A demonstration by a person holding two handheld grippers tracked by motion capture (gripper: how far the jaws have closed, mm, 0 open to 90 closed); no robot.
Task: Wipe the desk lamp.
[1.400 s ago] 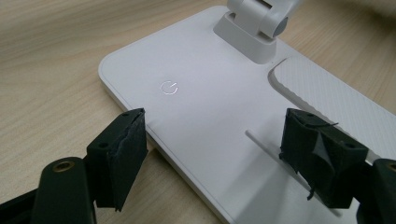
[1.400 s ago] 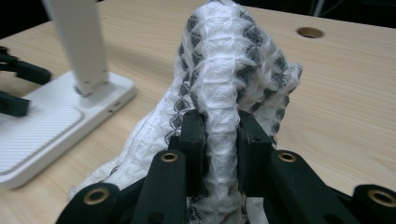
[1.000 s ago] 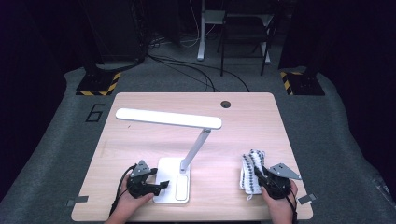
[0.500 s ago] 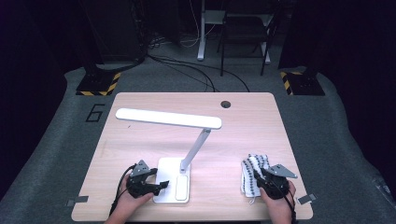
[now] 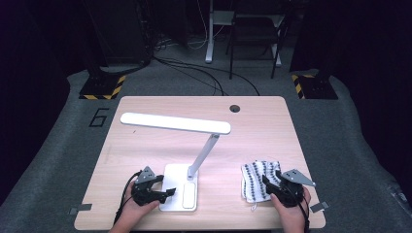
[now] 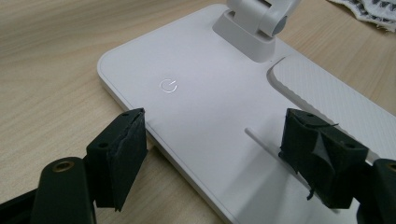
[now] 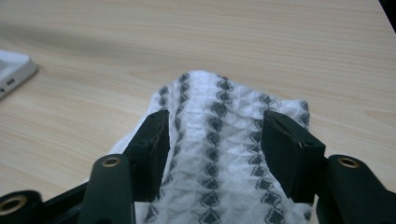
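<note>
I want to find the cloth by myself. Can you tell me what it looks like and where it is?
Start at the wooden table and find the white lamp near its front edge. Look to the lamp's right, at the front right part of the table: the cloth lies there in front of the right gripper. It is the only soft, crumpled thing, white with rows of dark diamonds.

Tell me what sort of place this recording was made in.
Probably a lab or studio set up for recording: a lone wooden table on grey carpet, yellow-and-black striped stand bases beside it, loose cables across the floor, and a dark surround.
</note>
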